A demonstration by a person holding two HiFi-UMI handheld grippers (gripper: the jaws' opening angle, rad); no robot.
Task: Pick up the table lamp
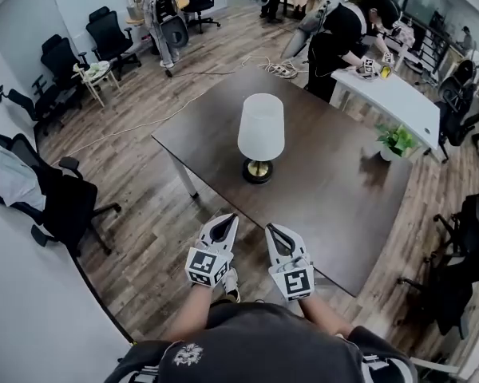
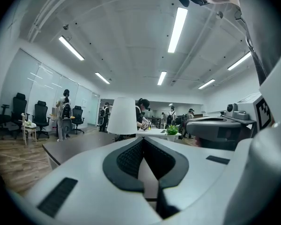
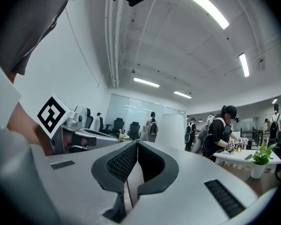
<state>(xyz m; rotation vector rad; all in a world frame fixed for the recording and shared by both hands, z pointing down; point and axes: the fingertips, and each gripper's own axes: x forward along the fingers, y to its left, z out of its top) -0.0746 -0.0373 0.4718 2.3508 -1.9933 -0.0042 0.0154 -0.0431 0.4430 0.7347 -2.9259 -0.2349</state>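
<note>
A white pot (image 1: 389, 155) holding a green plant (image 1: 396, 138) stands well ahead and right of the right claw (image 1: 272, 229). The lamp (image 1: 260, 134), with white shade, brass stem and round black base, stands upright on the table (image 1: 343, 190) ahead of both claws. The left claw (image 1: 229, 218) and the right claw are each pressed together, empty.

Office w/ swivel chairs (image 1: 112, 34), desks (image 1: 391, 94)

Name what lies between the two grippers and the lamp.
Nothing: only bare table separates the left gripper and right gripper from the lamp, in the head view.
</note>
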